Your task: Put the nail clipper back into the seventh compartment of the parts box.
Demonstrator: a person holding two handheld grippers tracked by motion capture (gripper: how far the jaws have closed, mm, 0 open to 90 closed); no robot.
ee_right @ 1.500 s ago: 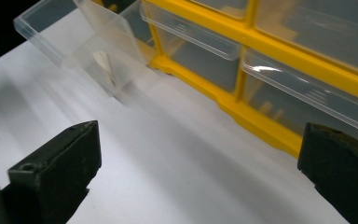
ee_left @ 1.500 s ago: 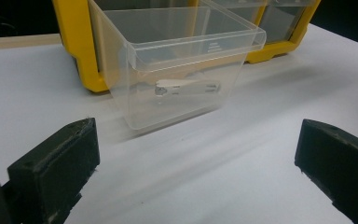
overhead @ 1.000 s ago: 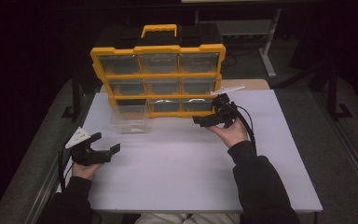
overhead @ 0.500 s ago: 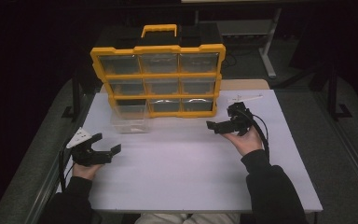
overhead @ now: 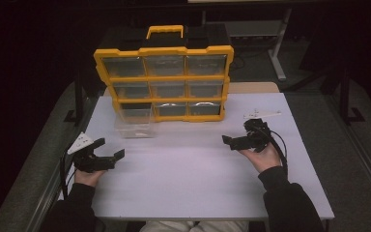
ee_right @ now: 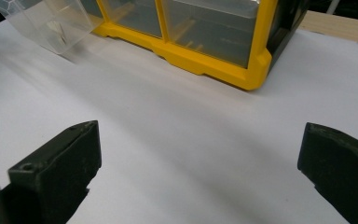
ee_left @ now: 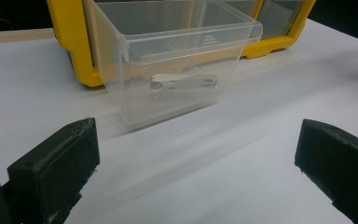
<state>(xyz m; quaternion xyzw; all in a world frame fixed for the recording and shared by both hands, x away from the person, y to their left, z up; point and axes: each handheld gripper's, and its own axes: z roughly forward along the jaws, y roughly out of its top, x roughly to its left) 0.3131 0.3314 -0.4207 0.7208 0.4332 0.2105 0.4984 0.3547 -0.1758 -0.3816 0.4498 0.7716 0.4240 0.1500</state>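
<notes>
Clear plastic drawer (ee_left: 168,60): sitting on the white table (overhead: 183,183), pulled out from the lower-left slot of the yellow organizer (overhead: 164,72), touching its front. A small white clip (ee_left: 184,82) is lying inside. Judged light, stiff, slippery-walled; best taken by the front lip or side walls. Left gripper (overhead: 107,153) is facing it, jaws spread wide, nothing held. Right gripper (overhead: 234,141), also gaping and empty, has drawn back from the organizer toward the person since the earlier frame.
</notes>
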